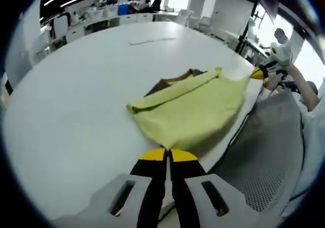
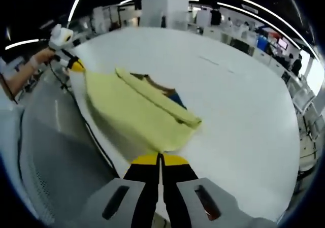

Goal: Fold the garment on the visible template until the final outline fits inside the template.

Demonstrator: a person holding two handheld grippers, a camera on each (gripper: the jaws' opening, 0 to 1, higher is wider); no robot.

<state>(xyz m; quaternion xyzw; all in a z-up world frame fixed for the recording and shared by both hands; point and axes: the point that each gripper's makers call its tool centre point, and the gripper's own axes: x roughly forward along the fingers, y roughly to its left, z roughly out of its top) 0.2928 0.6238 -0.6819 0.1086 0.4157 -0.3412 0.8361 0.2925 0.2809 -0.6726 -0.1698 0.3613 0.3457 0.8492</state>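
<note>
One yellow garment (image 1: 195, 111), two hand-held grippers clamping it

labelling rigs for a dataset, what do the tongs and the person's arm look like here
Both tongs, left and right, have black jaws with yellow tips rising from pale grey bases with slotted openings. Seen from the left gripper view, the other gripper shows a whitish body with a yellow-and-black tip, held by a hand; a light sleeve runs below.

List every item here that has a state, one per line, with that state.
yellow garment: partly folded, one flap turned over, held at two corners
brown template: flat on the table, mostly covered by the garment
left gripper: jaws shut on the garment's edge
right gripper: jaws shut on the garment's edge
white table: garment hanging over its near edge
</note>
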